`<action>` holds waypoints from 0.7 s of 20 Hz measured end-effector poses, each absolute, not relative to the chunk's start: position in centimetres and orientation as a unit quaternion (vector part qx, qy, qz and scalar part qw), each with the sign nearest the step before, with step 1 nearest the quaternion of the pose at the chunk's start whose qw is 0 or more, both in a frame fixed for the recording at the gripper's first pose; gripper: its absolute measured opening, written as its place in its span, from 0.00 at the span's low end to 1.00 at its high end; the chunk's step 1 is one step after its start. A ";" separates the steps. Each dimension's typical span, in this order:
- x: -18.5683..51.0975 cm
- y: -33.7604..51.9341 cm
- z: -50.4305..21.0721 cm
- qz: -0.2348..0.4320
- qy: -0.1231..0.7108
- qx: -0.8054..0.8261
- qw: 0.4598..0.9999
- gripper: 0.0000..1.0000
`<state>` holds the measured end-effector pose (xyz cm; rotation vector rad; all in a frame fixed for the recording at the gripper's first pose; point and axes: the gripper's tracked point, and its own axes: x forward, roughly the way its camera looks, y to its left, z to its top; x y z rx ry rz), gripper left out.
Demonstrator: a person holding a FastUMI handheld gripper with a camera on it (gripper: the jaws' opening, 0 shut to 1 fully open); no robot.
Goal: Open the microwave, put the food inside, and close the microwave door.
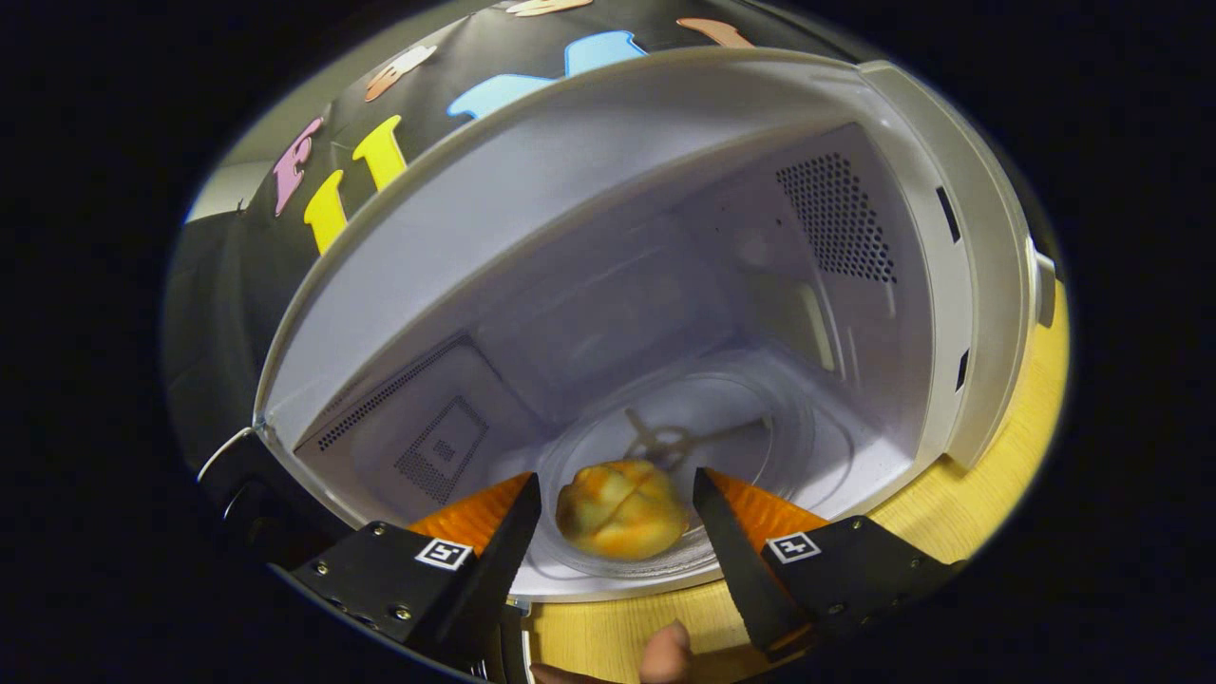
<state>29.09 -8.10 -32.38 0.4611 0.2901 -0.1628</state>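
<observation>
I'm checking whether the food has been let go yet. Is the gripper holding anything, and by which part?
Nothing is held. The gripper has its jaws open, and the bun sits between them on the glass plate inside the microwave, with gaps on both sides.

The microwave [912, 171] has a smooth, matt pale shell, seemingly plastic or painted metal, with perforated vent panels inside. Its turntable [760, 427] looks like clear, glossy glass. The bun [619, 508], between the parted tongs [617, 518], has a shiny, browned crust. The surface [988, 494] is light, matt wood grain.
</observation>
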 end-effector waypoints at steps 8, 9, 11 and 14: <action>19.2 -2.5 -25.9 0.040 0.101 0.103 0.989 0.97; 17.7 -1.6 -24.9 0.056 0.091 0.093 0.990 0.97; 14.5 0.0 -23.3 0.088 0.079 0.083 0.989 0.97; 9.6 2.8 -20.3 0.139 0.057 0.094 0.984 0.97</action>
